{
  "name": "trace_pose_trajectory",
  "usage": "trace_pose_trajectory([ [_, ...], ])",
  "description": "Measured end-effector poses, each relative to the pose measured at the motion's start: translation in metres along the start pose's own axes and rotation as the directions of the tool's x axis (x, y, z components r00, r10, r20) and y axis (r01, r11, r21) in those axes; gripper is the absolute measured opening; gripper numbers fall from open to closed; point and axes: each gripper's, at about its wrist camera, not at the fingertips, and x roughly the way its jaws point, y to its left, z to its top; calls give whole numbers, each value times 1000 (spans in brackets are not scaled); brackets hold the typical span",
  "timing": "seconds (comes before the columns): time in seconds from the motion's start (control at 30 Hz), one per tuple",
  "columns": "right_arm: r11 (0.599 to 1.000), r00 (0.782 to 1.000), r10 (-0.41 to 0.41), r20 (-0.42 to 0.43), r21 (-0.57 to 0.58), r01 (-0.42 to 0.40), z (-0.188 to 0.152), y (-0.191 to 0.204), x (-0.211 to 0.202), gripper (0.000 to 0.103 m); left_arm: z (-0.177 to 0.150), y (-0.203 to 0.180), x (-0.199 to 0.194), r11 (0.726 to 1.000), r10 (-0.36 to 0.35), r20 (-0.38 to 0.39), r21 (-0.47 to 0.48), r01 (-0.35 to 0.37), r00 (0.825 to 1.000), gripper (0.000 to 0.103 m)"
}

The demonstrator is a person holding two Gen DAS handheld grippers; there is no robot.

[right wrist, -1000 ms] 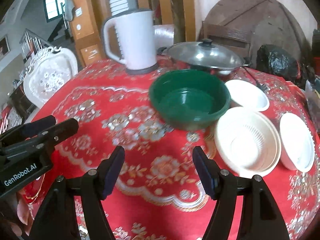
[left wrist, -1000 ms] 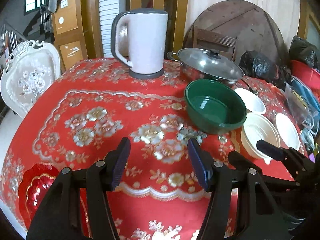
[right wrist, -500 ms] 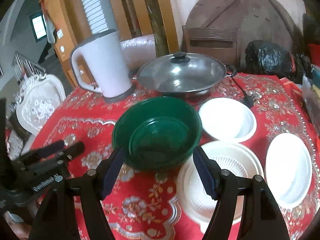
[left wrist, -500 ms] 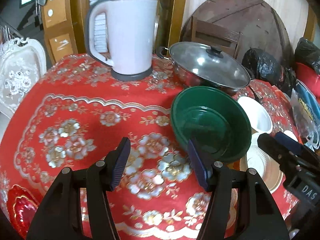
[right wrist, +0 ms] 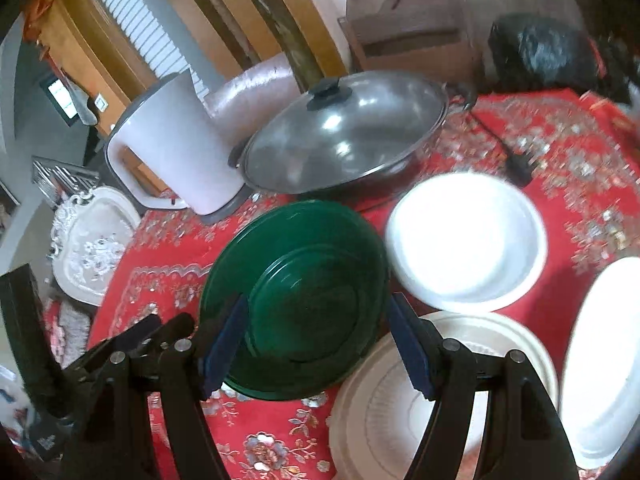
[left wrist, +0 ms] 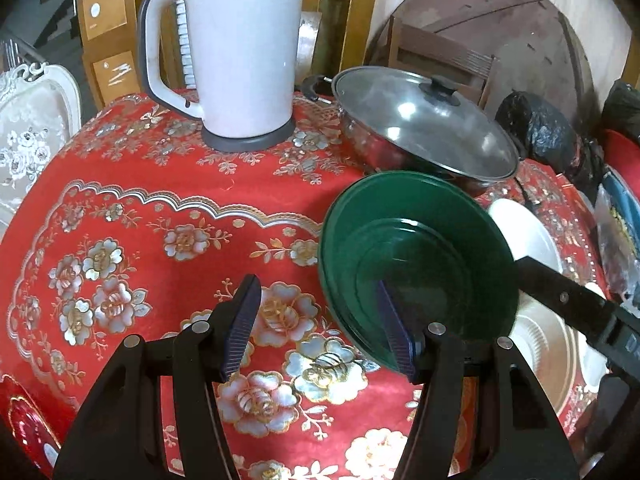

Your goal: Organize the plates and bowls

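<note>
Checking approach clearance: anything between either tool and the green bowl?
Nothing visible. The green bowl lies right ahead of the right tool, framed by its open fingers. In the left wrist view one finger of the left tool overlaps the bowl's near rim. Kettle and lidded pan stand behind it.
</note>
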Motion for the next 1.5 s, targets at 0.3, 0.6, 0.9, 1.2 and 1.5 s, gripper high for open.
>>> trace_pose_trajectory([
  [0.3,1000,999,-24,-39,6,24,-2,-4,10,72,4,2,20,1000,1,-39,-23,-2,999,60],
  [0.6,998,996,30,-90,55,-25,3,-21,33,72,8,-4,38,1000,6,-69,-7,-6,998,60],
  [0.9,998,997,42,-62,46,-39,0,-20,41,72,5,-4,52,1000,10,-98,0,-10,995,60],
  [1.2,999,998,23,-50,45,-21,-1,-17,45,72,4,-12,56,1000,-2,-92,28,5,996,60],
  [1.5,999,999,19,-40,28,-18,-2,-12,51,72,2,-17,59,998,-26,-77,56,30,997,60],
])
